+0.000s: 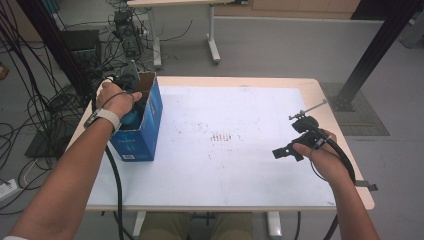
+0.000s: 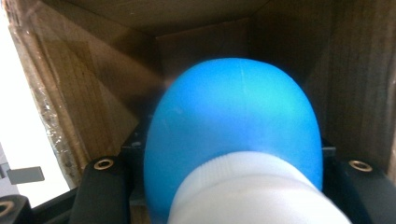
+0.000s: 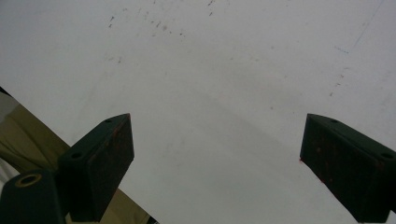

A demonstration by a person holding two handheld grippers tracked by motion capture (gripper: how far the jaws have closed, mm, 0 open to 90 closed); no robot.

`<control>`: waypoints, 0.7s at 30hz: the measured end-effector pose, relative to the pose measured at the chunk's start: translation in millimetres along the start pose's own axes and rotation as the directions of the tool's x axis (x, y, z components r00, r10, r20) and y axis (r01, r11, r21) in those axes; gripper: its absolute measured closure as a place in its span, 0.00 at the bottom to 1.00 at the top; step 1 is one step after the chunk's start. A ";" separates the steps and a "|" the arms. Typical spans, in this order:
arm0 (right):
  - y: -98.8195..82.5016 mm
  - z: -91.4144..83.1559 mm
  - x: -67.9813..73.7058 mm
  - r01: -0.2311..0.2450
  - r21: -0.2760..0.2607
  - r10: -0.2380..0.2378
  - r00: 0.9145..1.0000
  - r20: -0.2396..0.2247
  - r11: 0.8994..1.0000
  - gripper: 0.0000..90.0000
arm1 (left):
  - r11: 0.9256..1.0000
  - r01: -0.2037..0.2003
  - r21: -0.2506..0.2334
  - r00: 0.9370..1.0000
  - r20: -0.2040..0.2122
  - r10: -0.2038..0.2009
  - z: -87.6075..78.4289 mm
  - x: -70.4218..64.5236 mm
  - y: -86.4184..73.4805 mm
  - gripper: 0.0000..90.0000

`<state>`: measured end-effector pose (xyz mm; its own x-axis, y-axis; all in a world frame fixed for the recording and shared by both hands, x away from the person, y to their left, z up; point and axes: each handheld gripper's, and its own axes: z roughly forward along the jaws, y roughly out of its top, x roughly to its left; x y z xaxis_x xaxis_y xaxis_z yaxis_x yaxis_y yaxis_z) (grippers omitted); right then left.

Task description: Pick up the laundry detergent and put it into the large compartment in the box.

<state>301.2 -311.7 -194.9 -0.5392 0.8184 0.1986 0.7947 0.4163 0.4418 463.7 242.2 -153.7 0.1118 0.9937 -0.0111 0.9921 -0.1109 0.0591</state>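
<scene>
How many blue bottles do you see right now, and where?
1. The blue bottle, with a white cap, sits between the left gripper's jaws inside the cardboard box at the table's left edge. The box could hide others beneath it.

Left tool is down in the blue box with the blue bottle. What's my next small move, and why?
Probably ease the left tool a little lower, then open it. Its jaws are shut on the blue bottle, which sits deep between the cardboard walls of the blue box. The right tool is open over the bare white tabletop, so nothing waits on it.
</scene>
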 end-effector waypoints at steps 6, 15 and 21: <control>0.1 0.1 0.1 0.001 0.000 -0.001 1.000 0.000 1.000 0.10 | 1.000 -0.001 0.001 1.000 0.000 0.001 0.0 0.0 0.1 0.43; -0.6 0.2 -0.4 0.002 0.000 -0.002 1.000 0.001 1.000 0.10 | 1.000 0.003 0.002 1.000 0.006 -0.003 0.0 2.7 0.3 0.43; 0.1 -1.1 0.5 0.001 0.000 -0.001 1.000 0.001 1.000 0.10 | 1.000 0.003 0.002 1.000 0.006 -0.003 -0.1 2.3 0.0 0.43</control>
<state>300.7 -311.7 -193.8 -0.5399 0.8183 0.1970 0.7939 0.4173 0.4423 463.9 244.5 -153.7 0.1094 0.9939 -0.0169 0.9925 -0.1083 0.0571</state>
